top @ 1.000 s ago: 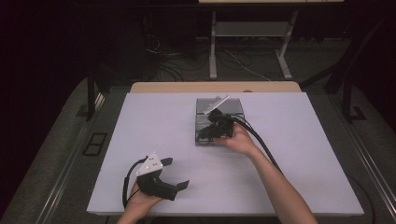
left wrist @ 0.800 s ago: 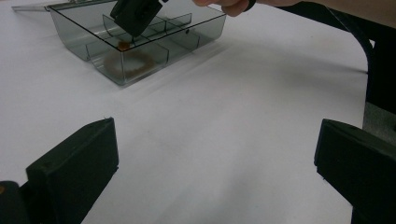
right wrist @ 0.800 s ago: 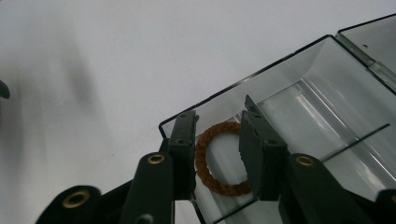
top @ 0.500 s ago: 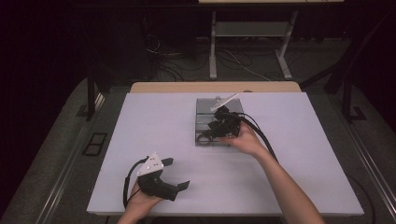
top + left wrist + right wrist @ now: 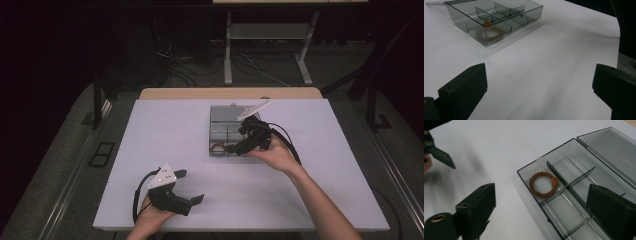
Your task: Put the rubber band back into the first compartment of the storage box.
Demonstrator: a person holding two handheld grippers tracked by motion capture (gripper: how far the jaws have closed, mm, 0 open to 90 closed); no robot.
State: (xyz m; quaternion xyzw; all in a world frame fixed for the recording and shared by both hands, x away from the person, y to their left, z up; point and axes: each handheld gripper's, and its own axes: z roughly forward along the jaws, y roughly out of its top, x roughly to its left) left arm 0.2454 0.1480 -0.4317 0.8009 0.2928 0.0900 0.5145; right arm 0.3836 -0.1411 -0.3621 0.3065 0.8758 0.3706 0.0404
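- Lying flat in a corner compartment of the box (image 5: pixel 584 195), at the near-left corner in the high view: brown braided ring (image 5: pixel 543 184), nothing touching it.
- Judging progress: ring looks delivered, so placing step seems done; box lid (image 5: pixel 614 147) is open, so closing it may be what's left, can't be sure.
- Right hand-held gripper (image 5: pixel 245 142): jaws have just been opening, now spread wide w/ nothing between them; ring sits free below, ahead of them.
- Right hand (image 5: pixel 277 155) holds it above the box's near edge, jaws pointing left & down, forearm coming in from bottom right.
- Left hand-held gripper (image 5: pixel 192 202): released, empty, resting low on the table (image 5: pixel 325 200) near the front edge, well apart from box, jaws pointing right.
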